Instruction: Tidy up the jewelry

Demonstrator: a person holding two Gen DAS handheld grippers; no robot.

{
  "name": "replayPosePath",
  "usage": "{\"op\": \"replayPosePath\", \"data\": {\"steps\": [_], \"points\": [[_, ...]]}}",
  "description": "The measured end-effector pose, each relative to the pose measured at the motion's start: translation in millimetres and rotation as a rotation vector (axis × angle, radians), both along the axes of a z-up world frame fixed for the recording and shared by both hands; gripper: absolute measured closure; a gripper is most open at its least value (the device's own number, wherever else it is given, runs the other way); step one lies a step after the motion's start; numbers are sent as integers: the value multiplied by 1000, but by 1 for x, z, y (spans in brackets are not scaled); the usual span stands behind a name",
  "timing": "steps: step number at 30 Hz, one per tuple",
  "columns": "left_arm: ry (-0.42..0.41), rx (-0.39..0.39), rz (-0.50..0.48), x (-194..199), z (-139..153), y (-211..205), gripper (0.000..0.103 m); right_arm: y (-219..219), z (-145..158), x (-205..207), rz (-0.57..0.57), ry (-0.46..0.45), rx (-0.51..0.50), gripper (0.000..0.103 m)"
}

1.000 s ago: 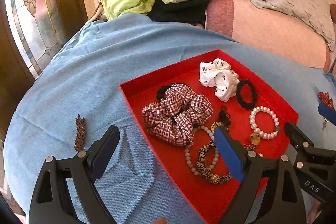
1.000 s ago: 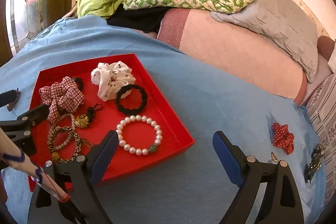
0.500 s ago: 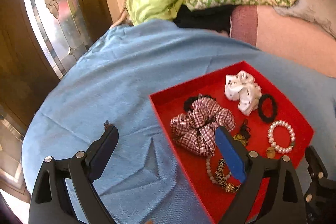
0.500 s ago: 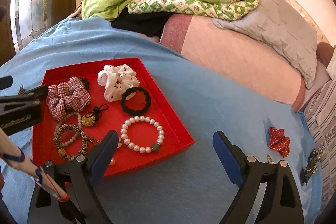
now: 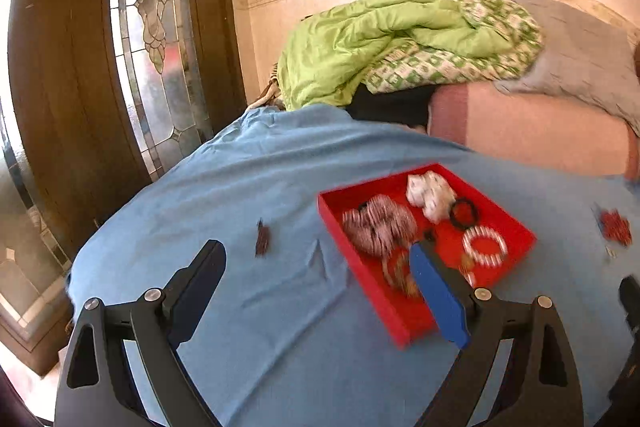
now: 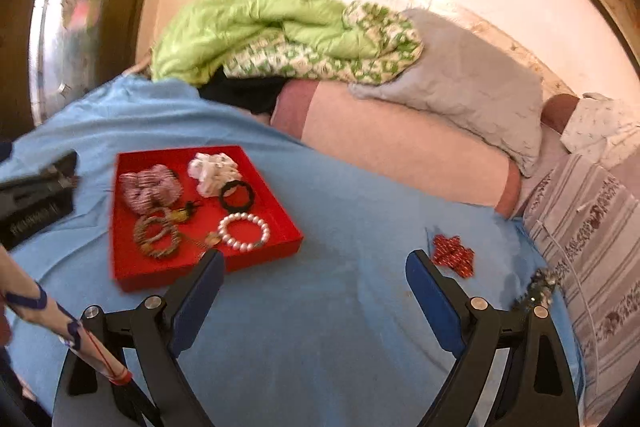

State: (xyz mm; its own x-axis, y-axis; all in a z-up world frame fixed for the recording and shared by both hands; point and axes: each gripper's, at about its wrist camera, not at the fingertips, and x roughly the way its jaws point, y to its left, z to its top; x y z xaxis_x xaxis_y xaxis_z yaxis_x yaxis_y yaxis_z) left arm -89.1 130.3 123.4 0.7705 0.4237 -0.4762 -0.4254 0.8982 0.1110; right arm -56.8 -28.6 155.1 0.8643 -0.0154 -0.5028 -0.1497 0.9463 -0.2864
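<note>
A red tray (image 5: 368,291) (image 6: 128,267) sits on the blue cloth and holds a plaid scrunchie (image 5: 378,225) (image 6: 150,185), a white scrunchie (image 6: 214,169), a black hair tie (image 6: 237,195), a pearl bracelet (image 6: 244,231) and beaded bracelets (image 6: 157,235). A brown leaf-shaped clip (image 5: 263,241) lies on the cloth left of the tray. A red bow (image 6: 454,255) and a dark sparkly piece (image 6: 538,289) lie to the right. My left gripper (image 5: 316,263) is open and empty, raised above the cloth. My right gripper (image 6: 314,269) is open and empty.
A green quilt (image 5: 380,39), a grey pillow (image 6: 472,79) and a pink bolster (image 6: 400,147) lie behind the tray. A wooden door with leaded glass (image 5: 148,27) stands at the left. A striped cloth (image 6: 596,247) lies at the right edge.
Both grippers have pulled back and up from the tray, so it looks smaller and farther. The left view swung left; the leaf clip now lies ahead between its fingers. Both stayed open.
</note>
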Motion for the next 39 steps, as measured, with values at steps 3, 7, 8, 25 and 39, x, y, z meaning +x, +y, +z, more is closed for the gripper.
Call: {"op": "replayPosePath", "data": {"steps": [3, 7, 8, 25, 39], "points": [[21, 26, -70, -34, -8, -19, 11, -13, 0, -45, 8, -44, 42, 6], [32, 38, -131, -79, -17, -37, 11, -30, -7, -95, 23, -52, 133, 2], [32, 35, -136, -87, -18, -40, 11, -30, -8, -102, 24, -52, 135, 2], [121, 49, -154, -96, -48, -50, 10, -37, -29, -129, 26, -24, 143, 2], [161, -9, -183, -82, -58, -50, 10, -39, -50, -111, 24, 63, 146, 2]]}}
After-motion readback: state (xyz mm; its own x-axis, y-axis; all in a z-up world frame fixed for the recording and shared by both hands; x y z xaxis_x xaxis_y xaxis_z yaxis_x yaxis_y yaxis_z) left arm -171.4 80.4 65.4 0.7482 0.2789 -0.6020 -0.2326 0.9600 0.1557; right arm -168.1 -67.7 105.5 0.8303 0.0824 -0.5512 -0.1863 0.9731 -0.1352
